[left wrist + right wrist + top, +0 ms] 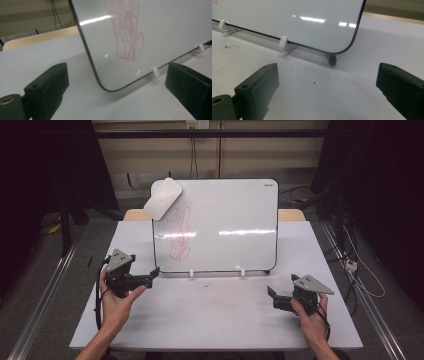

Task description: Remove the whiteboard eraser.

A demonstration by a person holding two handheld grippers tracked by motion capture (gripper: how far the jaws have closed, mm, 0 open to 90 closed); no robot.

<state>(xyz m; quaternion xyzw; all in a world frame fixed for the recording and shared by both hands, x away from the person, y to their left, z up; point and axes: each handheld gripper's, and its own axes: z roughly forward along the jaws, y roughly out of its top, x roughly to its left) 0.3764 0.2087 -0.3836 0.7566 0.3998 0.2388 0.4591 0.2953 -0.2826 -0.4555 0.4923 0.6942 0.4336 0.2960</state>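
Whiteboard [220, 227] propped on clips at table's [215, 320] back edge, red scribble [179, 232] facing out for wiping. Eraser [163, 198] stuck at top-left corner. Left gripper [150, 276] near bottom-left corner, right gripper [272, 295] front right; both jaws wide, empty.

White tabletop [210, 315], faint red smudges near centre. Wooden surface [291, 214] behind far edge. Wall outlet [196, 124] high on back wall, cables [192, 155] hanging below. Metal rails [37, 305] on floor either side; loose cables [357, 270] beyond right edge.
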